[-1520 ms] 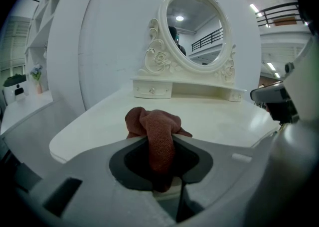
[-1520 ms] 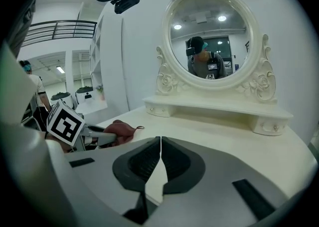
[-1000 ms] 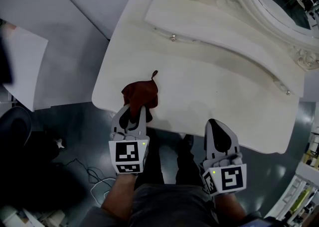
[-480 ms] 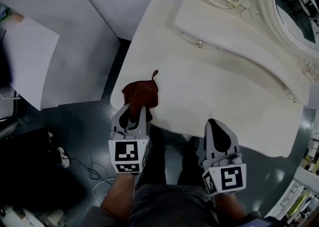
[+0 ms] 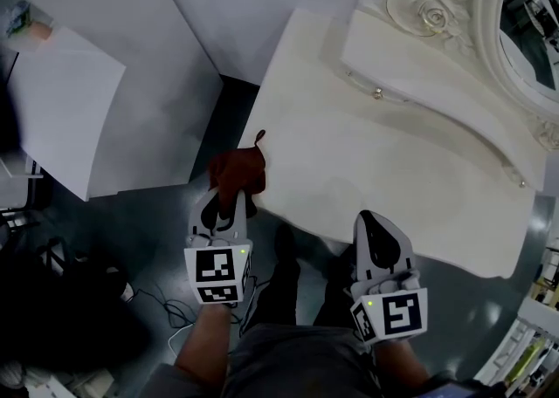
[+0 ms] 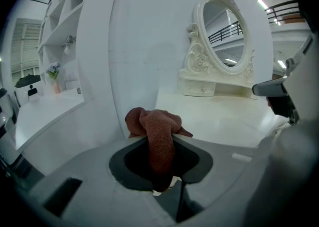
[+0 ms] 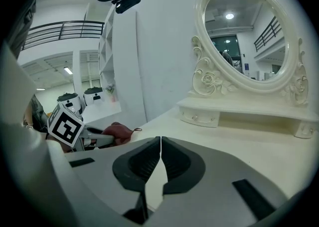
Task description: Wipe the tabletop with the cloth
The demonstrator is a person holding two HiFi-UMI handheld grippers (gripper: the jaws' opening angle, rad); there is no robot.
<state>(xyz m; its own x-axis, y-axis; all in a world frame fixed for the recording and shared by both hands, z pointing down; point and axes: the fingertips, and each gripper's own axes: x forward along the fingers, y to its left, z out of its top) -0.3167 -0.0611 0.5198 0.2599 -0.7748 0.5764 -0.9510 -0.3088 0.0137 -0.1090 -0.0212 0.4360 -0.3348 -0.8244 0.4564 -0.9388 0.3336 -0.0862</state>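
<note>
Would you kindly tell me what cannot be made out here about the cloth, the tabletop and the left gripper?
1. Head view: whether the cloth rests on the tabletop or hangs past its corner; its own bunched folds hide the underside.
2. Left gripper view: the tips of the left gripper, covered by the cloth.
3. Head view: most of the mirror, cut off by the picture's edges.
4. All views: any dirt on the tabletop, too faint.

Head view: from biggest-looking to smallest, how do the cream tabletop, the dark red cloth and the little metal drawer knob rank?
1. cream tabletop, by far
2. dark red cloth
3. metal drawer knob
</note>
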